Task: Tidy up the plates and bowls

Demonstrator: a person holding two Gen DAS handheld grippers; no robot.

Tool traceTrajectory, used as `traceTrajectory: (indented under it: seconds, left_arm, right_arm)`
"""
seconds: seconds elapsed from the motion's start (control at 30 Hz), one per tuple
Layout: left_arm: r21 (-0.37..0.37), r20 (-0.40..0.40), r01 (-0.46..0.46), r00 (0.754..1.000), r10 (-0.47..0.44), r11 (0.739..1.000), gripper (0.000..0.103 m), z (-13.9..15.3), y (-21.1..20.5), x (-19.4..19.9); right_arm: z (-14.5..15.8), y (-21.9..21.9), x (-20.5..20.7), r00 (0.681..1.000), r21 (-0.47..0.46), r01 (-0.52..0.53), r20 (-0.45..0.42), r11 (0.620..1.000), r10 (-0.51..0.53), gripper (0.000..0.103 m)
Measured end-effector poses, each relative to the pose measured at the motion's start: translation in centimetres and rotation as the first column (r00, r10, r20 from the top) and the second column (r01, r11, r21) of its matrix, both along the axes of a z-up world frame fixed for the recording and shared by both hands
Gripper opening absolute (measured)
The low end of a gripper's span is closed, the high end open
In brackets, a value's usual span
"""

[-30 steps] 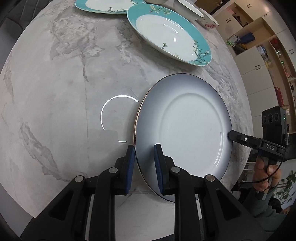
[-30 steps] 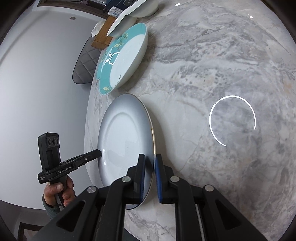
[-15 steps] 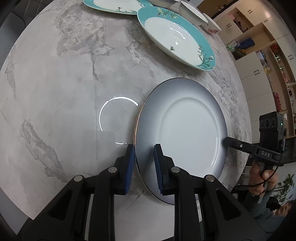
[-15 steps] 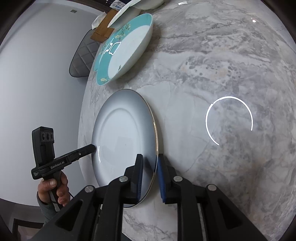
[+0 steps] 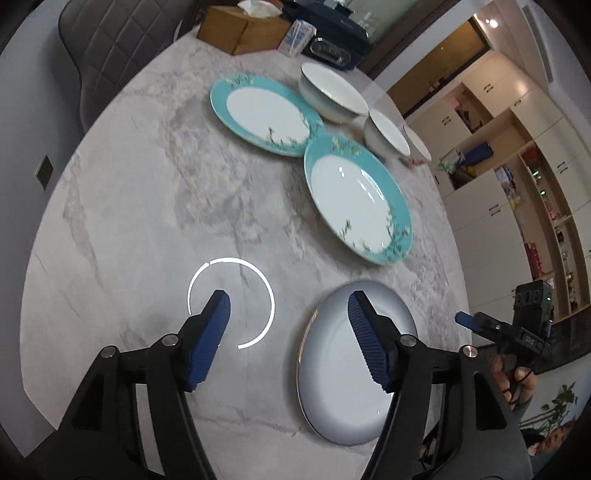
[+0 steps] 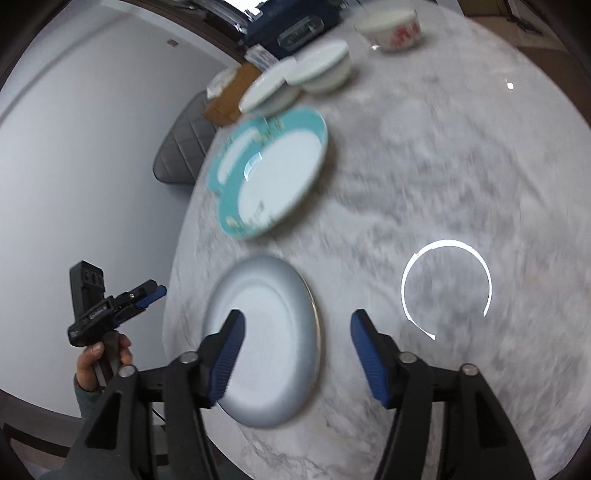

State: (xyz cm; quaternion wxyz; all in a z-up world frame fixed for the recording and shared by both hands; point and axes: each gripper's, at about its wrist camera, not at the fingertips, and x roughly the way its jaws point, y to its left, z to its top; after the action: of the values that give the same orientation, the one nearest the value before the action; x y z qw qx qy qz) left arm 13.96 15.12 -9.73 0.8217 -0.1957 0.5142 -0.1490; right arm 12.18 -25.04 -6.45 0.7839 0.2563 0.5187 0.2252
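A grey plate (image 5: 343, 391) (image 6: 269, 332) with a thin gold rim lies flat on the marble table (image 5: 155, 206), near its front edge. My left gripper (image 5: 288, 306) hovers above the plate's left rim with its jaws opening, and no pad touches the plate. My right gripper (image 6: 299, 321) hangs over the opposite rim, its jaws likewise opening with nothing gripped. Each gripper also shows in the other's view: the right gripper (image 5: 466, 319) and the left gripper (image 6: 157, 291). Two teal-rimmed plates (image 5: 266, 114) (image 5: 354, 199) lie farther back. Three bowls (image 5: 332, 92) (image 5: 386, 131) (image 5: 417, 142) stand behind them.
A brown tissue box (image 5: 240, 29) and a dark blue case (image 5: 332, 40) sit at the table's far edge. A grey quilted chair (image 5: 110, 44) stands at the far left, and cupboards (image 5: 517, 147) line the right. A person's hand (image 6: 99, 354) holds the left gripper's handle.
Both grippers let go of the grey plate's rim, opened wide and drew up and back. The plate stays flat on the table, and the far plates and bowls have come into view.
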Motion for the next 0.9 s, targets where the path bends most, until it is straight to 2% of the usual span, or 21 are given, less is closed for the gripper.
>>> traceTrajectory:
  seconds: [0.03, 0.07, 0.1, 0.13, 0.17, 0.2, 0.27, 0.43, 0.53, 0.67, 0.9]
  left_arm:
    - [-0.005, 0.012, -0.010, 1.000, 0.010, 1.000, 0.075, 0.4, 0.6, 0.9]
    - [-0.025, 0.021, -0.021, 1.000, 0.021, 0.999, 0.076, 0.6, 1.0, 1.7]
    - [-0.040, 0.028, -0.030, 0.999, 0.031, 0.999, 0.076, 0.7, 1.3, 2.4]
    - [-0.045, 0.040, -0.040, 0.998, 0.042, 0.998, 0.081, 0.9, 1.5, 3.3]
    - [-0.036, 0.054, -0.047, 0.997, 0.049, 0.998, 0.087, 1.0, 1.6, 4.1]
    - [-0.008, 0.068, -0.047, 0.997, 0.048, 0.999, 0.103, 1.3, 1.8, 4.9]
    - [0.050, 0.085, -0.031, 0.996, 0.026, 0.998, 0.103, 1.6, 1.5, 6.5]
    - [0.076, 0.150, -0.078, 0.986, 0.066, 0.994, 0.103, 2.8, 2.1, 10.6]
    - [0.088, 0.134, -0.095, 0.987, 0.083, 0.992, 0.103, 2.5, 2.4, 13.8]
    - [0.088, 0.066, -0.091, 0.994, 0.086, 0.992, 0.103, 0.9, 2.8, 18.6]
    - [0.116, 0.042, -0.076, 0.997, 0.071, 0.990, 0.103, -1.3, 3.3, 23.8]
  right_arm:
    - [1.1, 0.1, 0.8, 1.000, 0.016, 0.002, 0.027, 1.000, -0.002, 0.084]
    - [1.9, 0.2, 1.4, 0.999, 0.034, 0.003, 0.046, 0.999, -0.005, 0.090]
    - [2.7, 0.5, 2.2, 0.998, 0.049, -0.001, 0.068, 0.999, -0.002, 0.090]
    - [3.5, 1.0, 3.3, 0.996, 0.053, -0.014, 0.091, 0.998, 0.009, 0.090]
    - [4.2, 1.9, 4.3, 0.994, 0.046, -0.021, 0.104, 0.999, 0.016, 0.093]
    - [4.7, 2.5, 5.4, 0.994, 0.039, -0.024, 0.110, 0.999, 0.020, 0.100]
    - [5.5, 3.6, 7.9, 0.993, 0.054, -0.034, 0.113, 0.998, 0.028, 0.103]
    - [6.0, 7.5, 14.3, 0.991, 0.073, -0.102, 0.096, 0.992, 0.095, 0.103]
    - [5.1, 9.8, 18.1, 0.989, 0.090, -0.138, 0.064, 0.986, 0.133, 0.103]
    - [3.5, 12.1, 22.5, 0.988, 0.093, -0.157, 0.024, 0.983, 0.155, 0.103]
    - [1.8, 14.0, 27.8, 0.976, 0.087, -0.215, 0.031, 0.973, 0.213, 0.103]
